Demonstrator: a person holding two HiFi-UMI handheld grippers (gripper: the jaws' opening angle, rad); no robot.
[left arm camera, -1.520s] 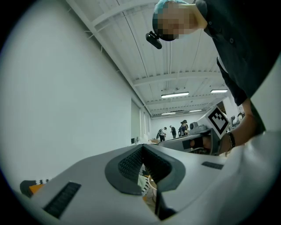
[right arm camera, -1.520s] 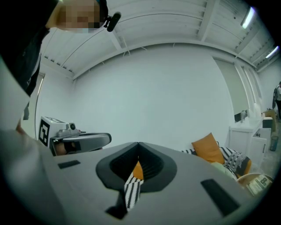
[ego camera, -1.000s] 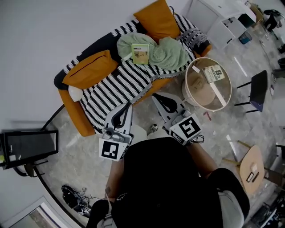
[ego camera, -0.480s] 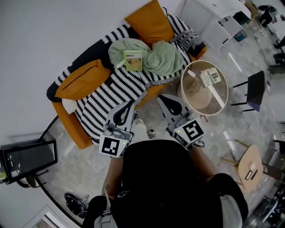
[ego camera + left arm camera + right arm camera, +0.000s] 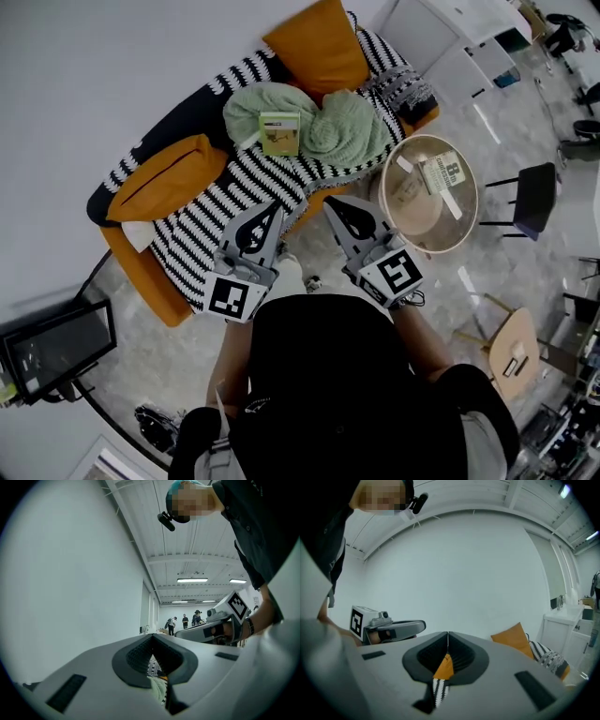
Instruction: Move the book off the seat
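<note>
Claws clenched and empty: the left gripper [image 5: 273, 206] and the right gripper [image 5: 329, 201], each carried by a person in a black top, point side by side toward an orange sofa [image 5: 150, 286]. In both gripper views the jaws are pressed together at the tips with nothing between them. The book [image 5: 279, 132], with a pale green cover, rests on a crumpled green blanket [image 5: 349, 127] in the middle of the seat, well apart from both grippers. A black-and-white striped throw [image 5: 242, 183] covers the seat under the blanket, with one orange cushion [image 5: 169, 176] at the near end and another orange cushion [image 5: 317, 45] at the far end. Just right of the sofa, a round table [image 5: 412, 214] with a raised rim holds a small printed booklet [image 5: 442, 172].
</note>
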